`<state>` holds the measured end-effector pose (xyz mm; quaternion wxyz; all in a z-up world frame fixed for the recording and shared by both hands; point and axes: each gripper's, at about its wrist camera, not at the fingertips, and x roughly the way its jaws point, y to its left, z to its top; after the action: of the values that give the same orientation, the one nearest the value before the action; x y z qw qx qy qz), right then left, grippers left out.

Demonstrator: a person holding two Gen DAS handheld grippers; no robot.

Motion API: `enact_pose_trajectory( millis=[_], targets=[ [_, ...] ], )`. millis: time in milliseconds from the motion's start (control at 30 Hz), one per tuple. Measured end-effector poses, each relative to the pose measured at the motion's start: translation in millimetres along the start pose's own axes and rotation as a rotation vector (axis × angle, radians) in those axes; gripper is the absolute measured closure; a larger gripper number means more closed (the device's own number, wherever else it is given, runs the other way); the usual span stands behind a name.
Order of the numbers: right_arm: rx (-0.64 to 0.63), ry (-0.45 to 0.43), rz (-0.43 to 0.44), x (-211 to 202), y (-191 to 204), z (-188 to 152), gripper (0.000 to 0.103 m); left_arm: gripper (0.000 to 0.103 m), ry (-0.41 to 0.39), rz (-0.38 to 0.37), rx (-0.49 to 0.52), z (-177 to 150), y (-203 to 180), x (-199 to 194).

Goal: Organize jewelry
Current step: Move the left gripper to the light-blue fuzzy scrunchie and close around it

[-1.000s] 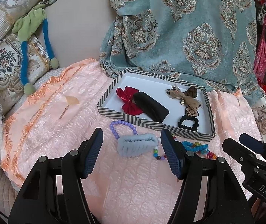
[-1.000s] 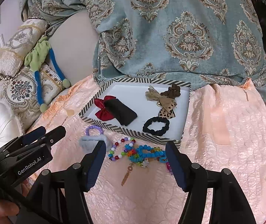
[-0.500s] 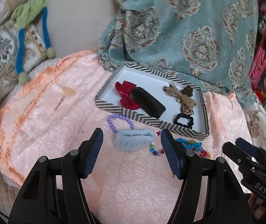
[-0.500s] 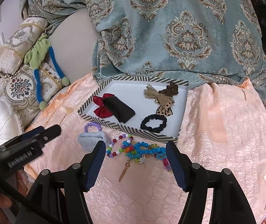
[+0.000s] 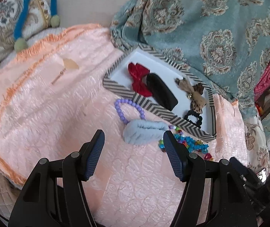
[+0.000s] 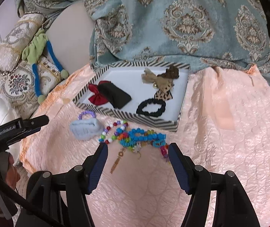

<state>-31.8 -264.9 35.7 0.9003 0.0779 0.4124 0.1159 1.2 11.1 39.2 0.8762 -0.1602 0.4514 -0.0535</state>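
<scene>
A striped-rim tray [image 5: 154, 109] [image 6: 153, 122] on the pink quilt holds a red bow [image 5: 138, 79] [image 6: 97, 96], a black pouch [image 5: 162, 92] [image 6: 117, 94], a tan bow [image 6: 160, 79] and a black scrunchie [image 6: 151, 107]. In front of the tray lie a pale blue fluffy hair clip [image 5: 144, 133] [image 6: 85, 129], a purple bead bracelet [image 5: 128, 107] [image 6: 86, 114] and a tangle of coloured bead bracelets [image 6: 136, 138] [image 5: 187, 143]. My left gripper [image 5: 133, 139] hovers open just short of the blue clip. My right gripper [image 6: 137, 151] stands open just short of the bead tangle. Nothing is held.
A gold drop earring [image 6: 117, 161] lies between the right fingers; another earring [image 5: 64, 70] lies at the left on the quilt. A teal patterned blanket [image 6: 172, 22] hangs behind the tray. Cushions and a green-blue tie [image 6: 38, 56] sit at the left. A hand [image 6: 12, 172] holds the left gripper.
Both grippers have sunk toward the quilt. The left one rolled and moved in on the blue clip; the right one came closer to the bead tangle. Jaws stayed open.
</scene>
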Motion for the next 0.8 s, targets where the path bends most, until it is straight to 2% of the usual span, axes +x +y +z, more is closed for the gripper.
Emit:
enact_pose_trajectory(
  millis=[33, 100, 133, 267, 367, 733, 800],
  targets=[
    [-0.005, 0.008, -0.001, 3.8, -0.7, -1.7, 0.039, 0.037, 0.013, -0.007, -0.012, 0.2, 0.9, 5.2],
    [-0.016, 0.018, 0.008, 10.9, -1.4, -4.7, 0.050, 0.032, 0.029, -0.019, -0.029, 1.1, 0.6, 15.5],
    [-0.022, 0.025, 0.014, 15.1, -0.8, -5.2, 0.051, 0.032, 0.035, -0.021, -0.032, 1.9, -0.1, 19.0],
    [-0.036, 0.051, 0.029, 32.3, 0.7, -5.0, 0.053, 0.031, 0.048, -0.013, -0.028, 7.1, -5.2, 33.4],
    [-0.016, 0.067, 0.071, 43.0, 1.6, 0.6, 0.053, 0.031, 0.068, -0.013, -0.035, 11.6, -7.2, 46.1],
    [-0.029, 0.167, 0.119, 100.9, 14.7, 37.5, 0.053, 0.031, 0.092, 0.026, -0.008, 14.4, -9.8, 73.7],
    [-0.034, 0.193, 0.108, 114.0, 16.2, 40.6, 0.058, 0.031, 0.100, 0.034, 0.000, 13.2, -9.2, 78.9]
  ],
)
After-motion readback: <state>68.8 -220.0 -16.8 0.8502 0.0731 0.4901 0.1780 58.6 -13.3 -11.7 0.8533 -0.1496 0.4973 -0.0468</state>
